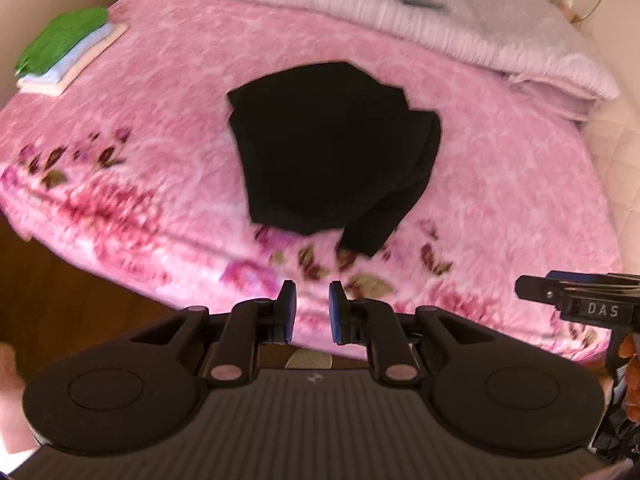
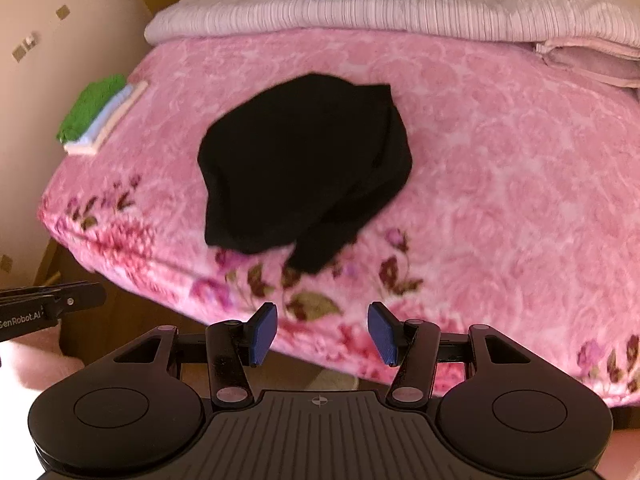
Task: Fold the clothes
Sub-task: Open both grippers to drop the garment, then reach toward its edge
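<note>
Your left gripper (image 1: pixel 311 312) has its jaws parted only a little, a narrow gap btwn the blue pads (image 1: pixel 289 312), nothing in them, nothing touched. Your right gripper (image 2: pixel 322 334) is spread much wider, blue pads (image 2: pixel 383 334) angled outward, also holding nothing. Both hang over the near edge of the bed, well short of the cloth.

The black garment (image 1: pixel 332 152) lies crumpled on the pink floral blanket (image 1: pixel 500 184), roughly mid-bed, w/ pink showing all round it. It's a lumpy, partly doubled-over heap; its long axis runs from the far side toward you. A narrower flap (image 2: pixel 316 248) sticks out at the near end, pointing at your grippers, slightly right of the main bulk. Fabric is too dark to tell which part of the garment that is.

Far left corner of the bed: a small folded stack (image 1: pixel 64 52), green on top, light blue, then cream. A pale ribbed quilt (image 2: pixel 360 12) lies bunched across the far end.
</note>
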`<state>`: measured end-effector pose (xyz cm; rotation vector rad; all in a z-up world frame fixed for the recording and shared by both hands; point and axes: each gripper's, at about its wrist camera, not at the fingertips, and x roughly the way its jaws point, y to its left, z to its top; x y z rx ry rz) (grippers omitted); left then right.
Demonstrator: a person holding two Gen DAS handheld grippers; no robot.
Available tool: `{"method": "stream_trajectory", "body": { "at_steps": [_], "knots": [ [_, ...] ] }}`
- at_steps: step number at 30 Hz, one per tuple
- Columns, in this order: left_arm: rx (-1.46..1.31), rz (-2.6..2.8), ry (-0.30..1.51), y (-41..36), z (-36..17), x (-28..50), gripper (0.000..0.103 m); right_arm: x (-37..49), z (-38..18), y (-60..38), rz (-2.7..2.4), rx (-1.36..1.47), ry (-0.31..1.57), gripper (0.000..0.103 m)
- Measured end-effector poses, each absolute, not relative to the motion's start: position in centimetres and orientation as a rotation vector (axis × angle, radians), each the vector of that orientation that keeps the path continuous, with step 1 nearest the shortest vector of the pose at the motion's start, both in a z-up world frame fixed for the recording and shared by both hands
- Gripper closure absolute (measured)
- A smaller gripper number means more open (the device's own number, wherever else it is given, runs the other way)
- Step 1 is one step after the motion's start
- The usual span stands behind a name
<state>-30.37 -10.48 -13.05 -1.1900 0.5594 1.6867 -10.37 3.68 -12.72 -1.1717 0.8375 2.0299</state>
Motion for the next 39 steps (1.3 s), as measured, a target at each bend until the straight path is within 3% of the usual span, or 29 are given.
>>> {"method": "stream_trajectory", "body": {
  "at_steps": [20,39],
  "knots": [
    [-1.099,1.711,0.557,-10.8,-10.9,-28.1,0.088,-10.4,-11.4,3.7,2.082,-1.159,0.769,0.049],
    [-1.074,1.626,0.592,-2.4,-12.1,-38.4,0.088,-18.9,-12.2,10.3,1.974,-1.107,0.799,0.049]
  ]
}}
